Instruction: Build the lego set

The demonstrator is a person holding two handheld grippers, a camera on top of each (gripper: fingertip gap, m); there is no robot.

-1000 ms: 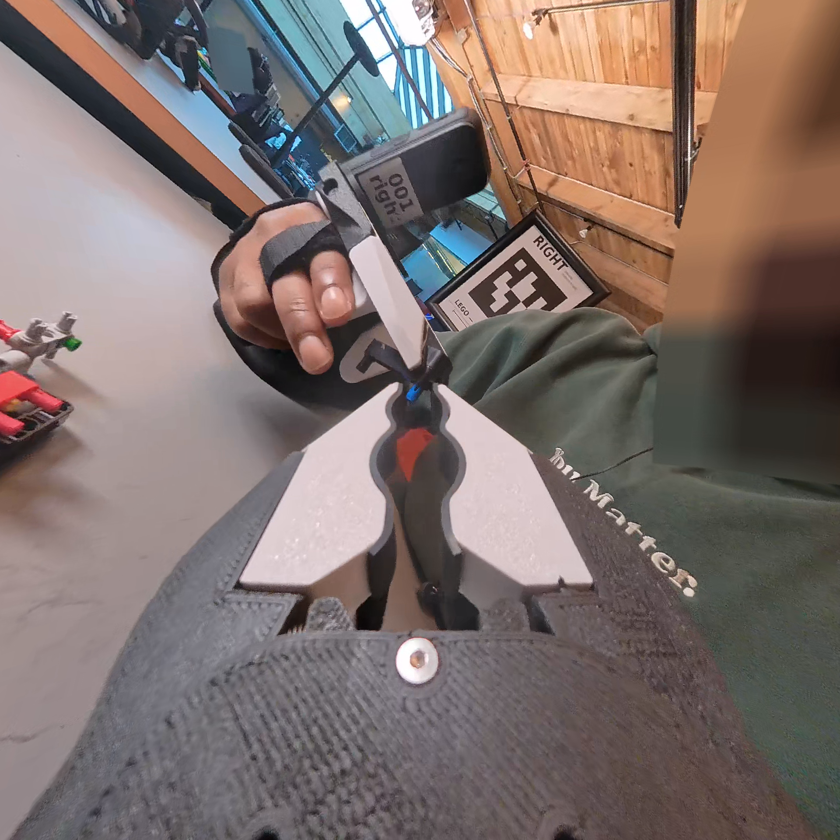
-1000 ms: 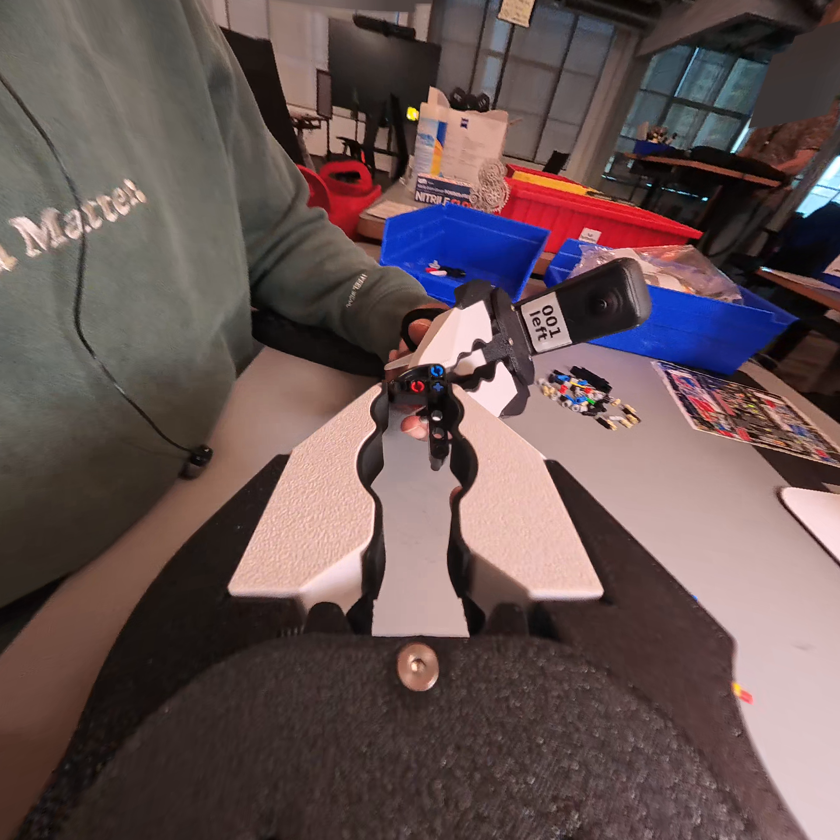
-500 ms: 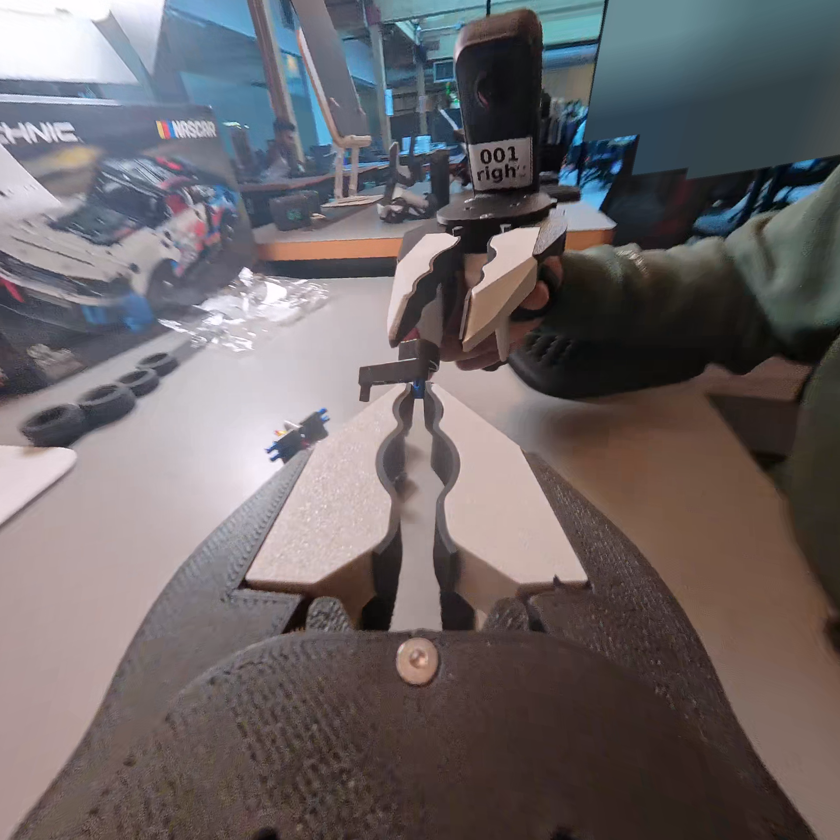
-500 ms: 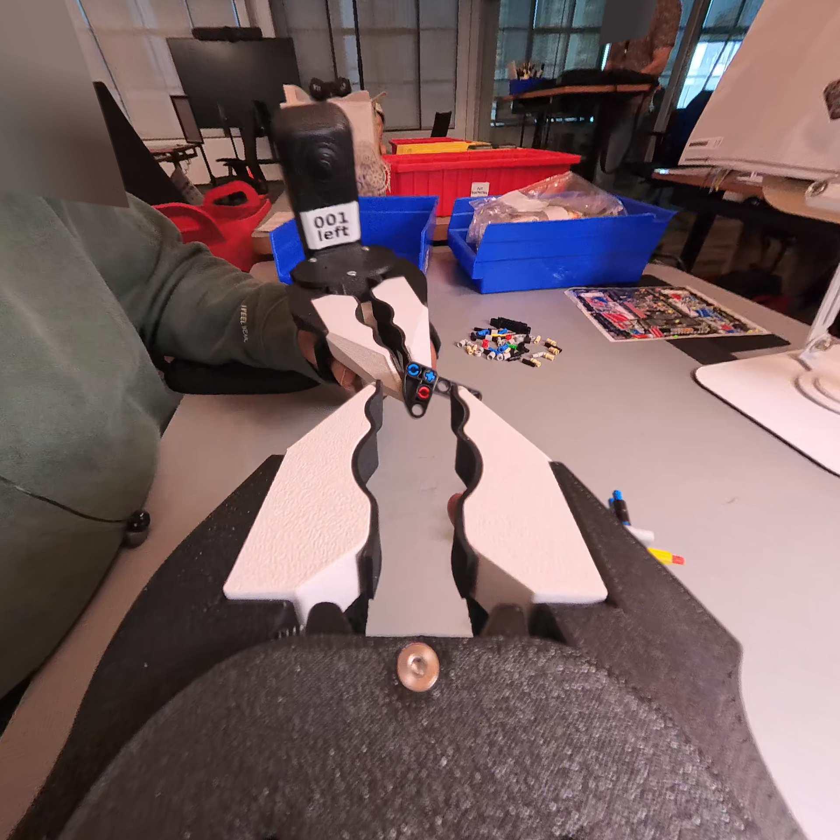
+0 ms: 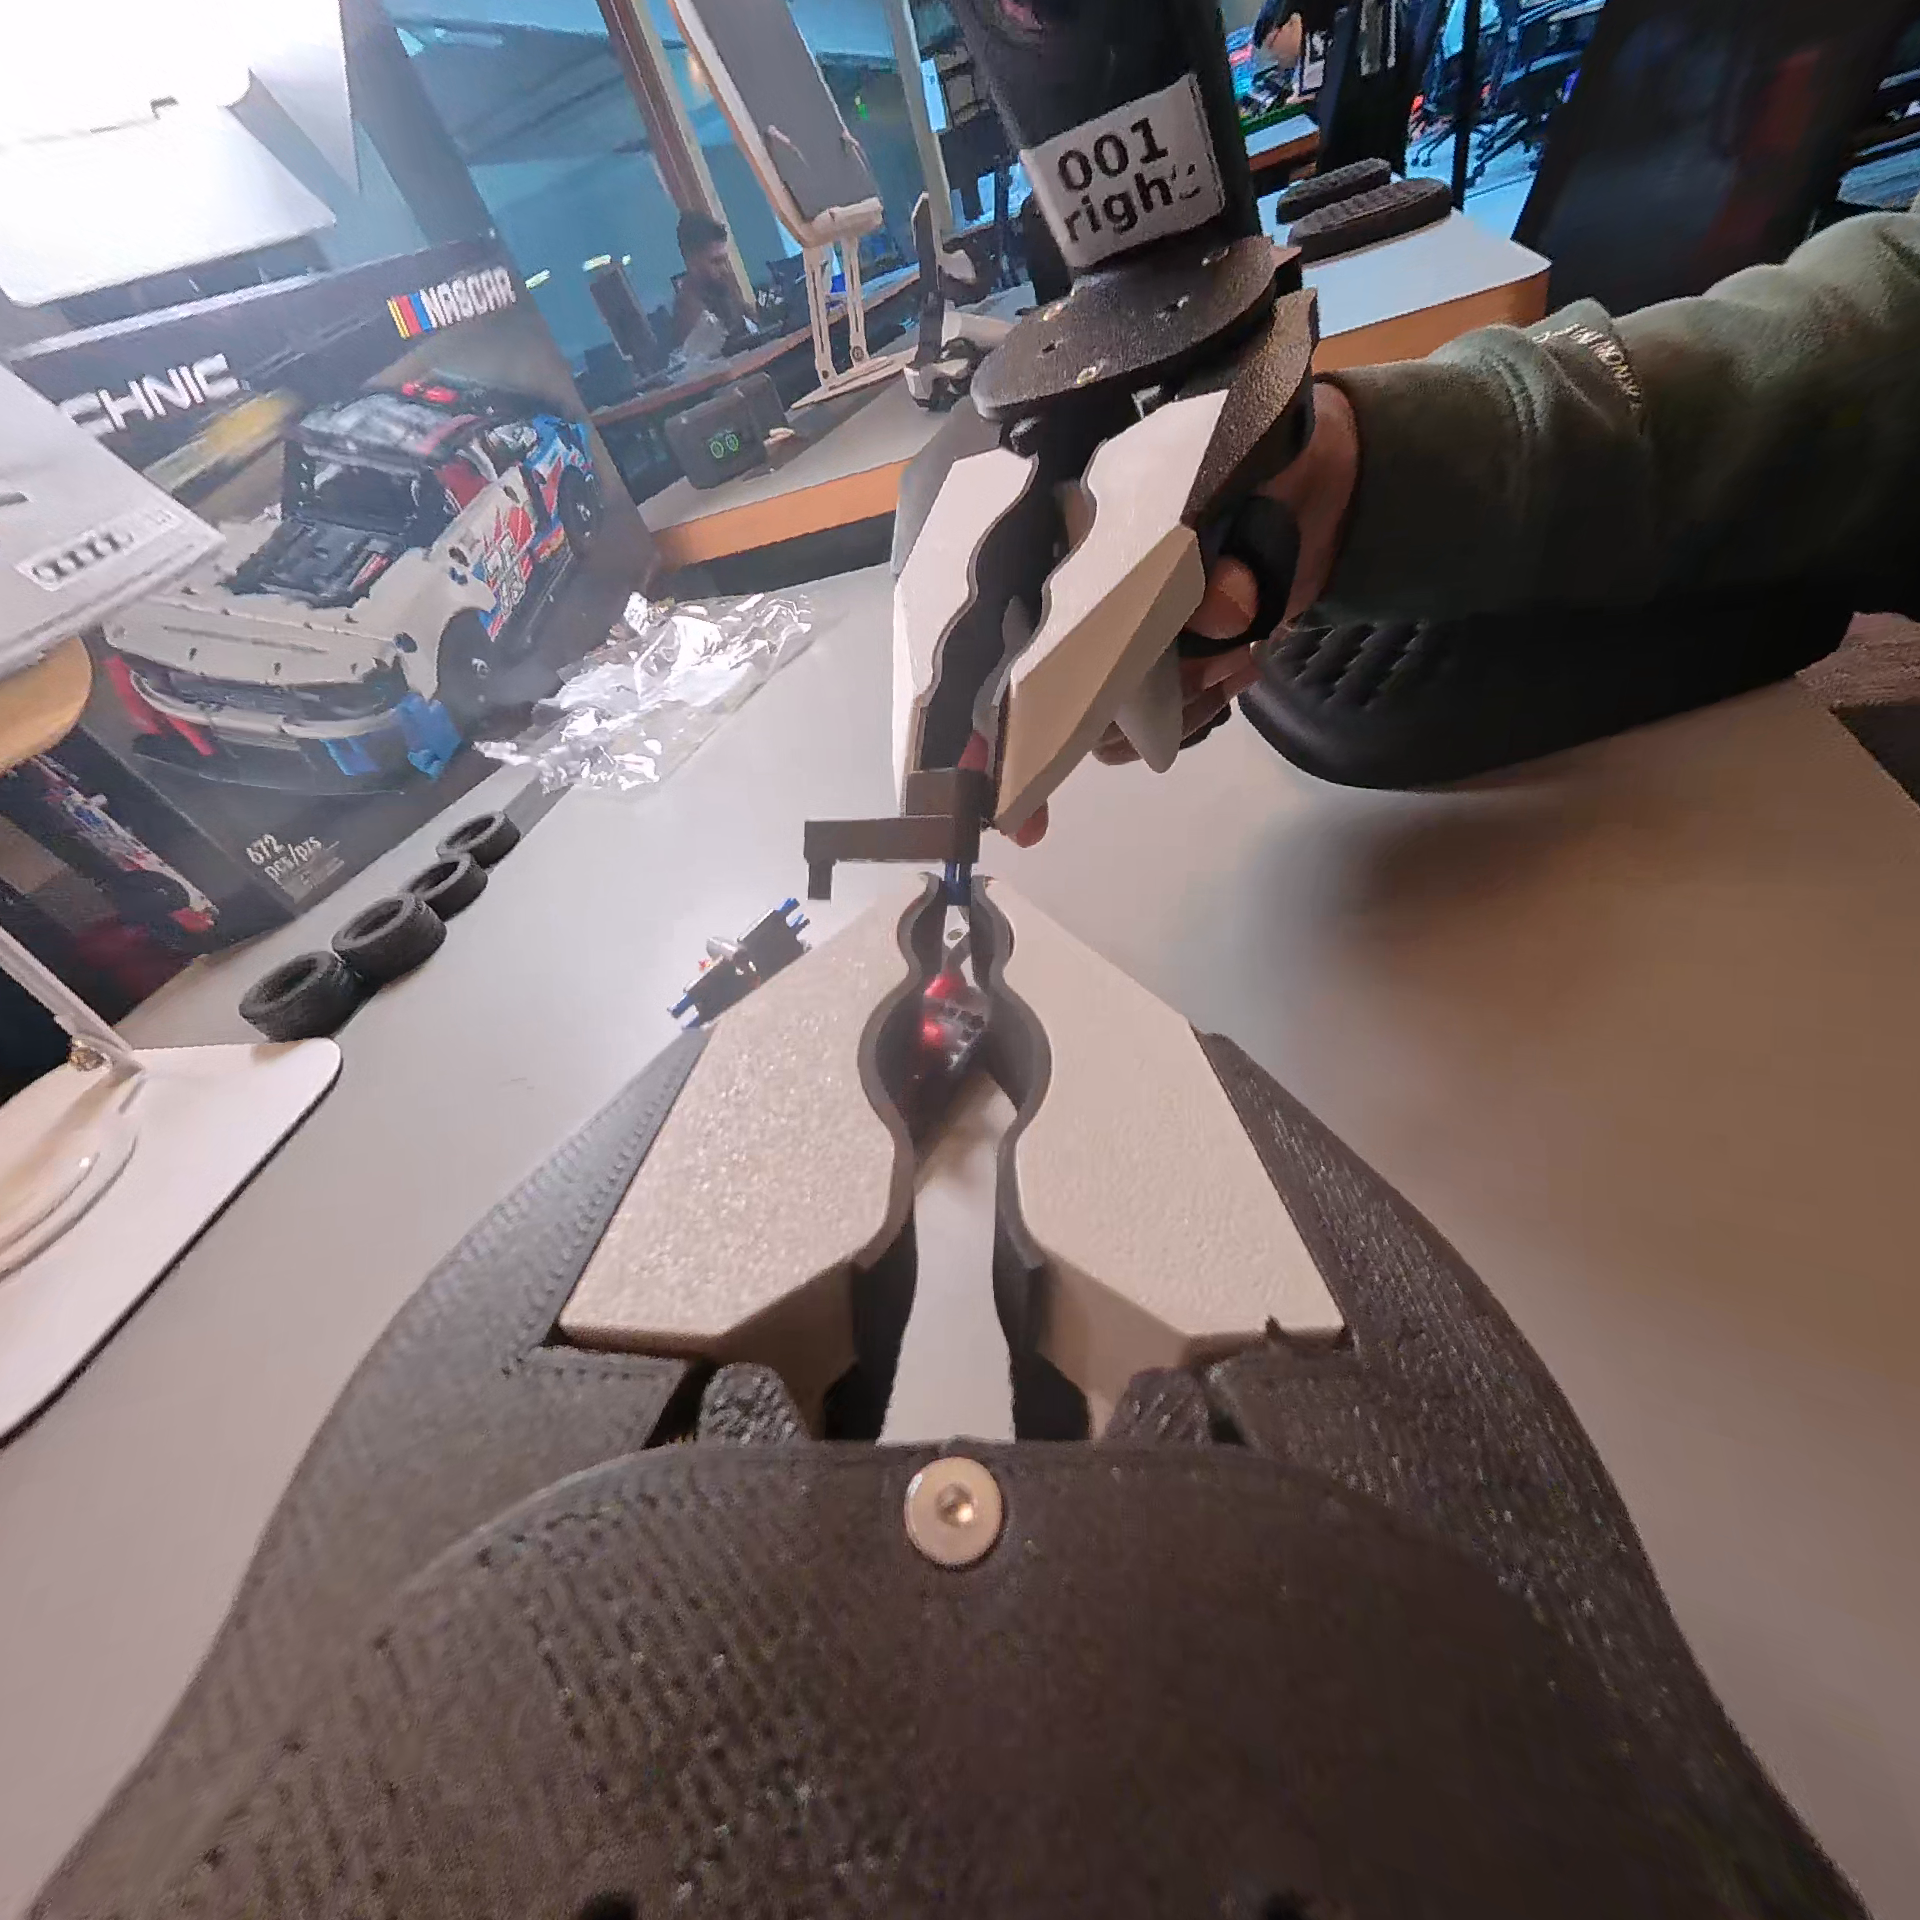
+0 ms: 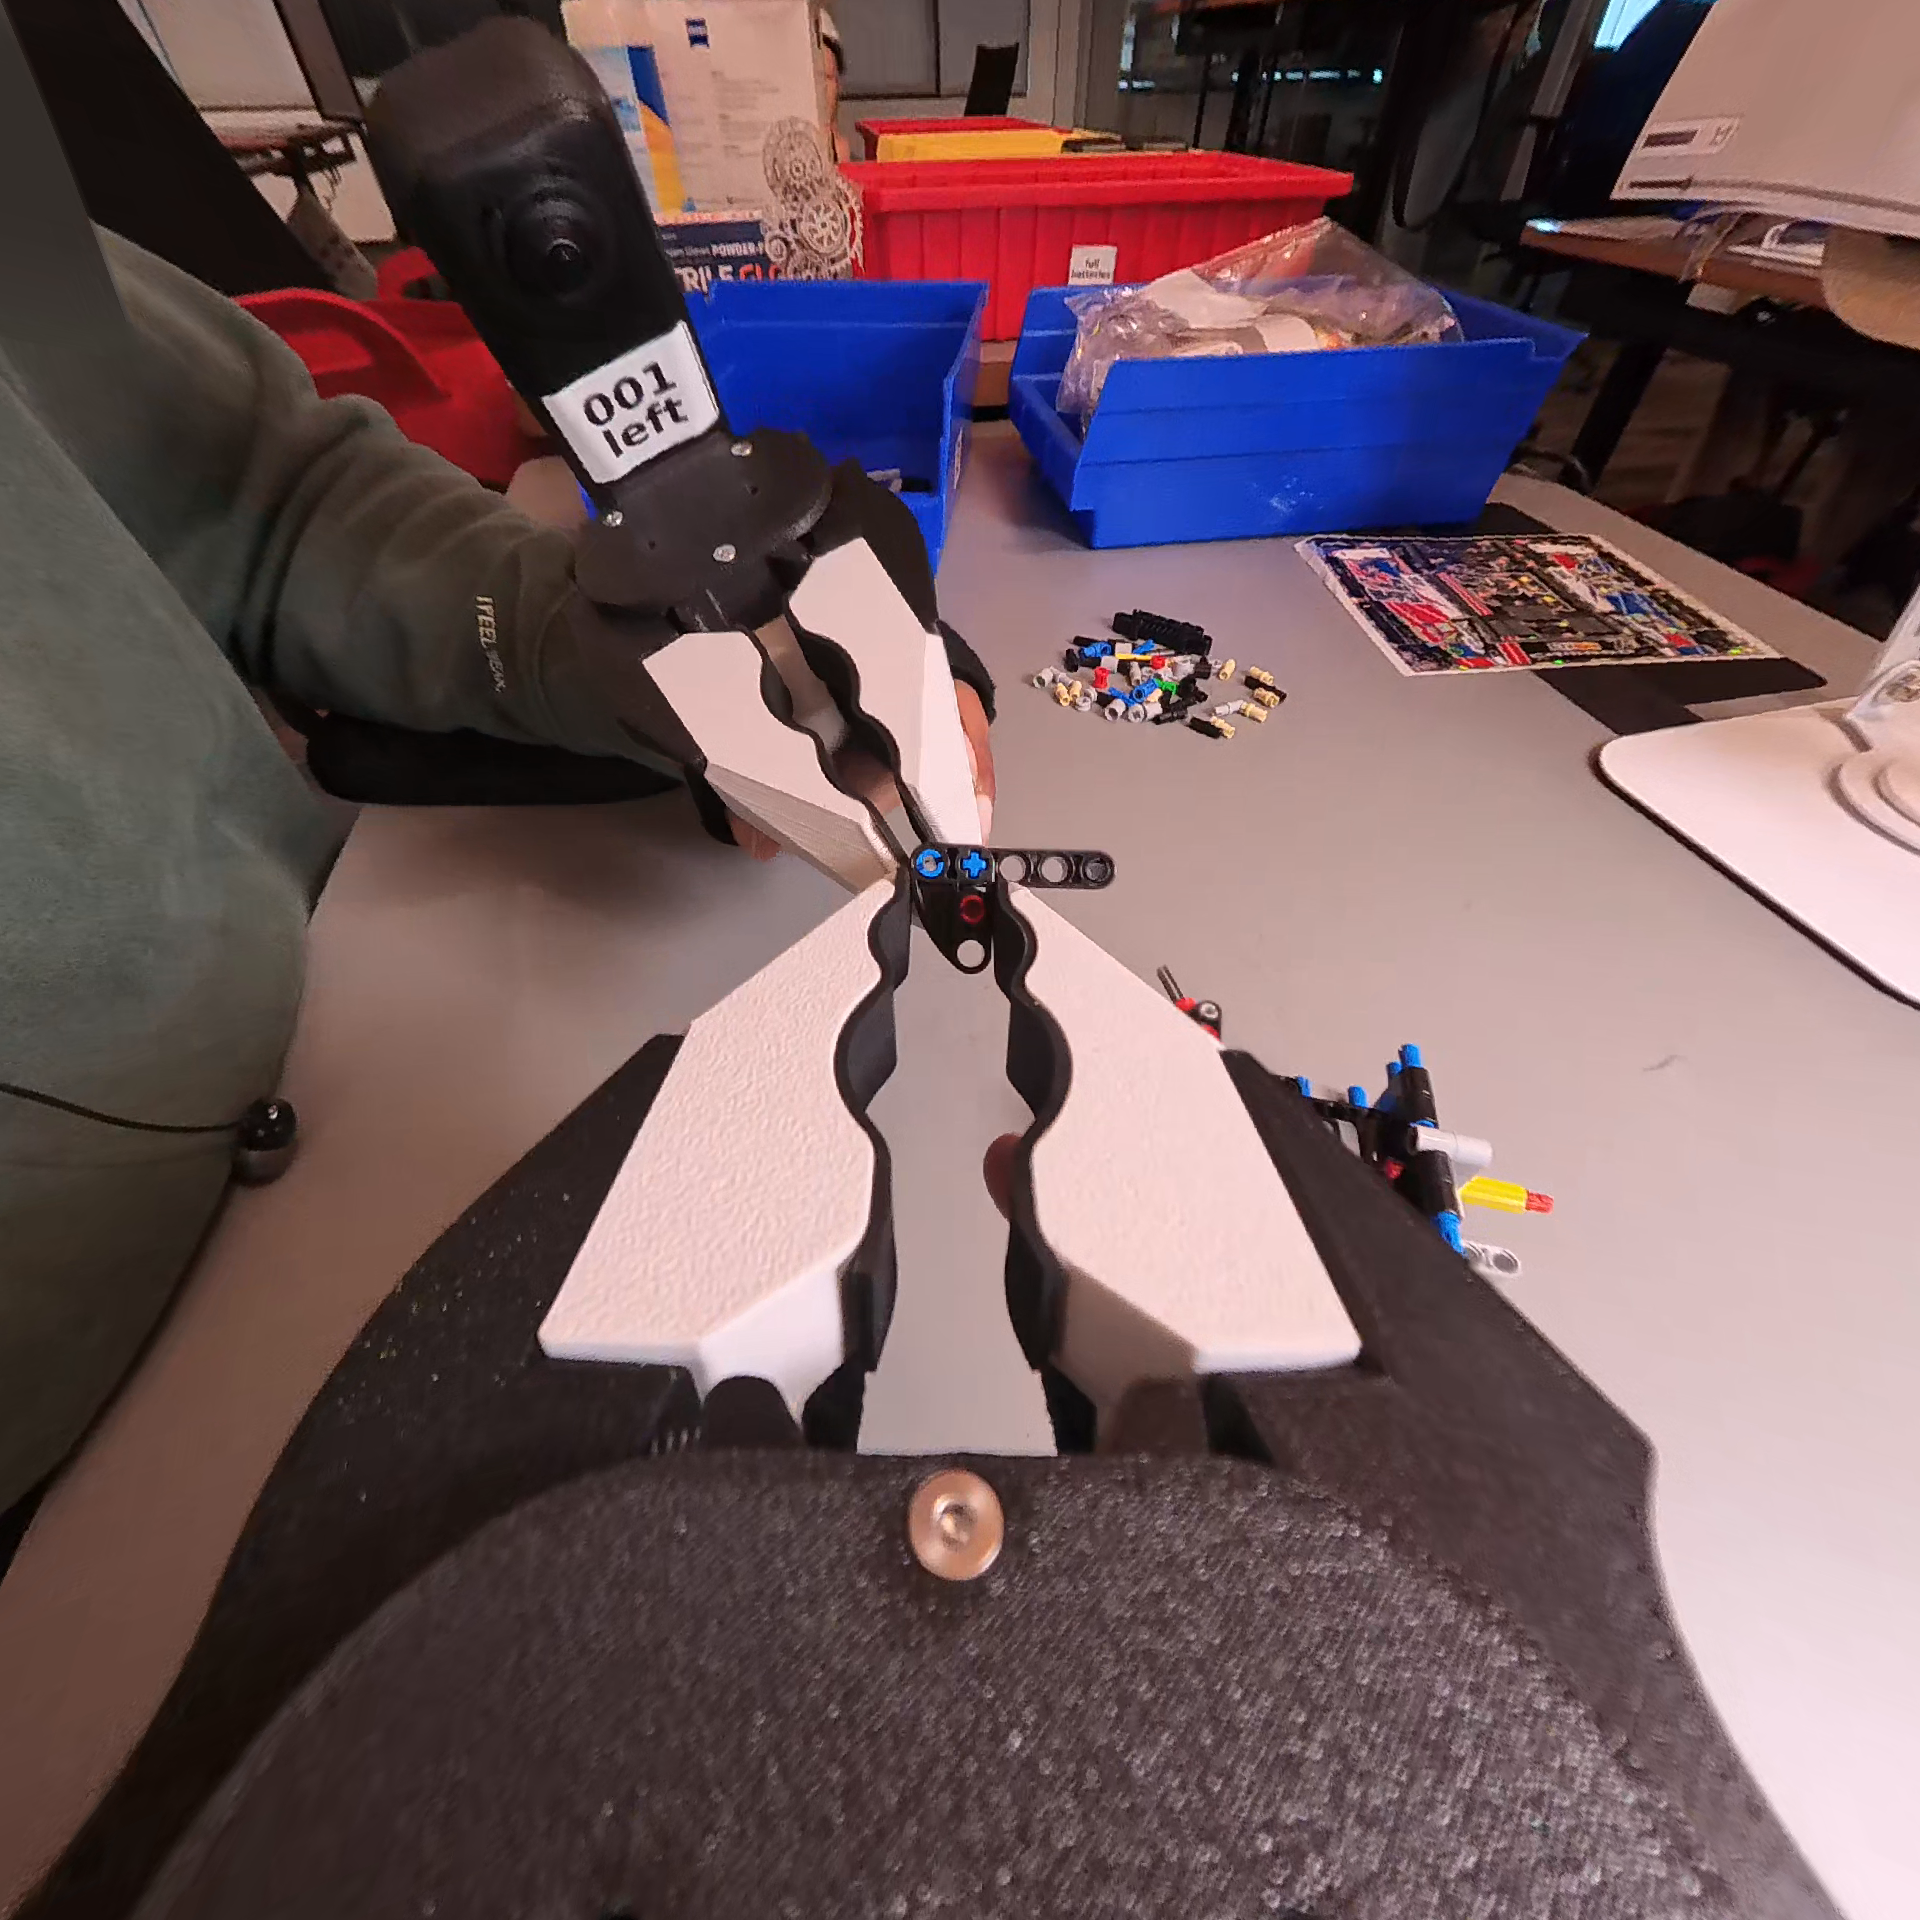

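My left hand-held gripper (image 6: 914, 847) pinches the blue-pinned end of the black lego assembly (image 6: 971, 899). My right hand-held gripper (image 6: 954, 914) grips it too, above the bench (image 6: 1403, 883).

Even indoor light, soft shadows on the table (image 5: 1455, 1039), strong wide-angle bending at edges, slight motion blur.

A workshop: red and blue parts bins (image 6: 1288, 436) on a grey worktable (image 6: 1403, 852), more workbenches behind
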